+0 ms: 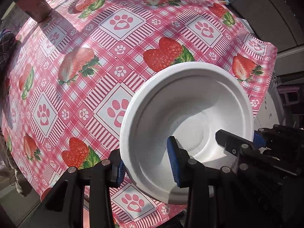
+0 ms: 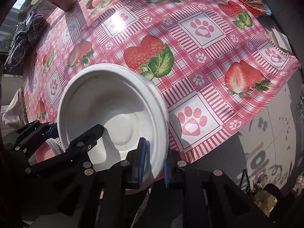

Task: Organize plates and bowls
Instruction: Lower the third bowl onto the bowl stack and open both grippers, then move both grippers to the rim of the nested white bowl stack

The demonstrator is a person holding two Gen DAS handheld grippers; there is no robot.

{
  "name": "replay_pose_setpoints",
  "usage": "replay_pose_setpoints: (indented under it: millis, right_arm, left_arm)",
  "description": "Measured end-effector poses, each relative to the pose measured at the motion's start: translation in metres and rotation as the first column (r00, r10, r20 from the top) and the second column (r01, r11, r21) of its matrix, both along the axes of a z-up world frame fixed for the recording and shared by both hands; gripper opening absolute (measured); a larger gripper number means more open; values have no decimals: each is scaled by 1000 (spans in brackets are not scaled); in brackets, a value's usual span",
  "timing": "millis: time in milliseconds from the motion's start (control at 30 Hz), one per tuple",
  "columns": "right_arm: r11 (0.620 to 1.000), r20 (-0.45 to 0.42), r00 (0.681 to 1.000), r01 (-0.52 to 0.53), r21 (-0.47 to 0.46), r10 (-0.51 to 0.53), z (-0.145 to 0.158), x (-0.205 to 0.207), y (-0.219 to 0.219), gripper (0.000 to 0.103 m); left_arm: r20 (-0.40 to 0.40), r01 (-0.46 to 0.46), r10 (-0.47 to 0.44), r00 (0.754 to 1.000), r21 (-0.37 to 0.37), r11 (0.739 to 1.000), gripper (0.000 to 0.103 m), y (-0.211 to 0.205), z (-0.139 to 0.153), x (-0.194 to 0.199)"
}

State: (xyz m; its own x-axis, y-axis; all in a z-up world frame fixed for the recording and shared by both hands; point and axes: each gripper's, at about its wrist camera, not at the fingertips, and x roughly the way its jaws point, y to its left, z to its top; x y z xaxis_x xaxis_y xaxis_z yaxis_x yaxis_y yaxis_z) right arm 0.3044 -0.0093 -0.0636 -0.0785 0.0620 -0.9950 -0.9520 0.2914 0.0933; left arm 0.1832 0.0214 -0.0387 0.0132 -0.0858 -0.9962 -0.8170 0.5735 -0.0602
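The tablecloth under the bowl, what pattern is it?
Pink plaid tablecloth with strawberries and paw prints, clearest in the right wrist view.

left wrist: close, looking forward-down from bowl's [image 1: 187, 112] left | right wrist: opposite side | shared: bowl, tablecloth [image 1: 114, 43]

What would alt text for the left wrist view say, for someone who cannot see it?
A white foam bowl is pinched at its rim by two black grippers with blue pads, the left gripper at the near edge and the right gripper from the right side, above a pink strawberry-and-paw-print tablecloth.
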Motion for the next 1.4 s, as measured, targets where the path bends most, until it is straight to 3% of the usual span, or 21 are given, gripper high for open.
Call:
replay_pose_setpoints:
  millis: [367,633,767,867,933,967,1167,1200,1400]
  right_arm:
    - [1000,15,1000,3,-10,-3,-12,5,6,18]
    - [1000,0,1000,12,14,-12,-8,12,7,18]
    - [999,4,1000,23,28,-23,-2,18,7,19]
    - [998,4,999,40,45,-40,3,24,7,20]
    - [997,-2,998,56,60,-56,7,28,5,63]
    - [995,-14,998,66,75,-65,9,30,4,103]
    - [986,-31,994,110,123,-107,18,35,-5,103]
    - [986,-35,993,120,119,-117,18,37,-7,103]
    - [975,-59,982,186,121,-180,14,41,-14,103]
  left_arm:
    - [0,11,-11,1000,-13,1000,45,3,-10,5]
    - [-4,44,-44,999,100,994,52,-4,0,7]
    - [9,27,-28,1000,121,992,55,-1,8,4]
    - [10,17,-19,1000,132,991,62,1,13,1]
    - [14,7,-9,1000,122,992,78,3,14,-1]
    - [24,-1,-2,1000,124,992,82,5,16,-3]
    - [38,-39,34,999,151,988,95,11,28,-15]
    - [36,-50,45,998,132,990,102,13,28,-18]
    - [1,-113,113,994,-56,992,103,16,13,-42]
